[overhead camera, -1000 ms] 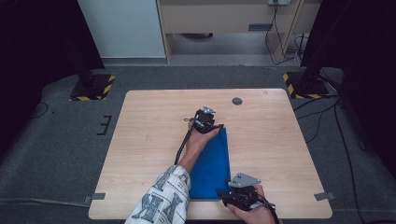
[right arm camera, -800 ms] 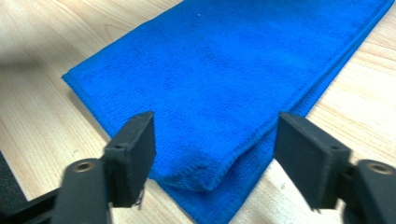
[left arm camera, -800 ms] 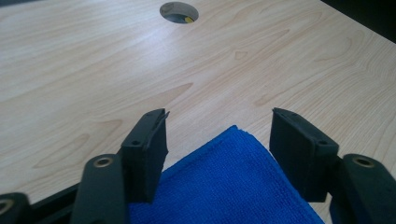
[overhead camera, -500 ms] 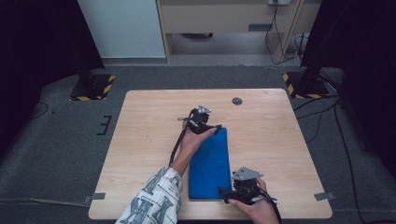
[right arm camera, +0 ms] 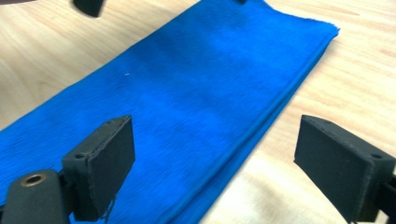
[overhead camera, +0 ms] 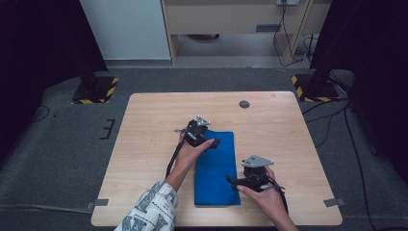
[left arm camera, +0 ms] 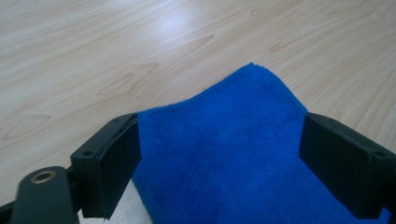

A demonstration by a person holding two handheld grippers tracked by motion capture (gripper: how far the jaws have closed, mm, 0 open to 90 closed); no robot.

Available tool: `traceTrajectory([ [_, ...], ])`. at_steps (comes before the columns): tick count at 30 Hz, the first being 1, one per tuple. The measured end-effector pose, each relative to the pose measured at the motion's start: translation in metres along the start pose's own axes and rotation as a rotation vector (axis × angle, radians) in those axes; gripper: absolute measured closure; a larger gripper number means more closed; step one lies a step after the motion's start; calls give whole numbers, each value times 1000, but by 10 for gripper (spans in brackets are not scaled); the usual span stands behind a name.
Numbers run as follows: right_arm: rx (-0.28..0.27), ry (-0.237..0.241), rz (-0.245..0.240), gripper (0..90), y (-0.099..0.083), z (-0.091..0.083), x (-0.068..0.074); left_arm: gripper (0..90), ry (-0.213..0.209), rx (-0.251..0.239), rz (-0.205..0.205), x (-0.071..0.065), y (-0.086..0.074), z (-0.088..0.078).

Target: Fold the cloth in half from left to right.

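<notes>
A blue cloth (overhead camera: 215, 168), folded into a long strip, lies flat on the wooden table (overhead camera: 144, 144). My left gripper (overhead camera: 215, 143) is at the cloth's far left corner, pointing right. In the left gripper view that gripper (left arm camera: 223, 123) is open, its jaws have just been opening, and the cloth's corner (left arm camera: 243, 168) lies low between them without touching the pads. My right gripper (overhead camera: 232, 181) points left over the cloth's near right edge. It (right arm camera: 217, 126) is open too and has just been opening, astride the folded edge of the cloth (right arm camera: 187, 84).
A small dark round disc (overhead camera: 244, 104) sits near the table's far edge. Stands with yellow-black striped bases (overhead camera: 96, 91) (overhead camera: 312, 89) flank the far corners on the grey floor. Bare wood lies left and right of the cloth.
Both grippers have let go of the cloth, which now lies flat and straight. The left gripper drew slightly left and nearer; the right gripper moved farther up the cloth's right edge.
</notes>
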State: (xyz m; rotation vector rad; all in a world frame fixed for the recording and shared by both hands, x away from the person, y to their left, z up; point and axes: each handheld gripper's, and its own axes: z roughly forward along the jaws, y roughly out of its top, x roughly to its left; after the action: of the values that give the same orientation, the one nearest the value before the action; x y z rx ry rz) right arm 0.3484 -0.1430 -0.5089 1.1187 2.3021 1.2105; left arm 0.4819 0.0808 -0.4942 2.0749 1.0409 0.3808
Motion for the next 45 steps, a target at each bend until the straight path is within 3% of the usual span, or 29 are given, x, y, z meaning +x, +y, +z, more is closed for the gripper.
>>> traceTrajectory([
  [6, 14, -6, -7, 106, 4, 10, -13, 100, -18, -3, 15, 3, -3, -4],
  [11, 19, -21, -44, 117, 14, 20, -19, 96, -12, 1, 4, 5, -4, -4],
  [15, 29, -28, -62, 130, 24, 29, -24, 96, -3, 11, 39, 3, -4, -5],
  [19, 33, -39, -51, 135, 37, 31, -34, 95, 20, 19, 61, 3, -5, -8],
  [25, 46, -51, -28, 135, 51, 33, -48, 95, 26, 16, 46, 10, -8, -12],
  [33, 69, -68, -21, 140, 63, 37, -60, 97, 37, -2, 61, 16, -8, -18],
  [38, 95, -83, -19, 137, 71, 39, -67, 104, 21, -21, 46, 20, -4, -21],
  [45, 117, -79, 0, 169, 81, 49, -83, 105, -4, 20, 15, 28, 1, -11],
])
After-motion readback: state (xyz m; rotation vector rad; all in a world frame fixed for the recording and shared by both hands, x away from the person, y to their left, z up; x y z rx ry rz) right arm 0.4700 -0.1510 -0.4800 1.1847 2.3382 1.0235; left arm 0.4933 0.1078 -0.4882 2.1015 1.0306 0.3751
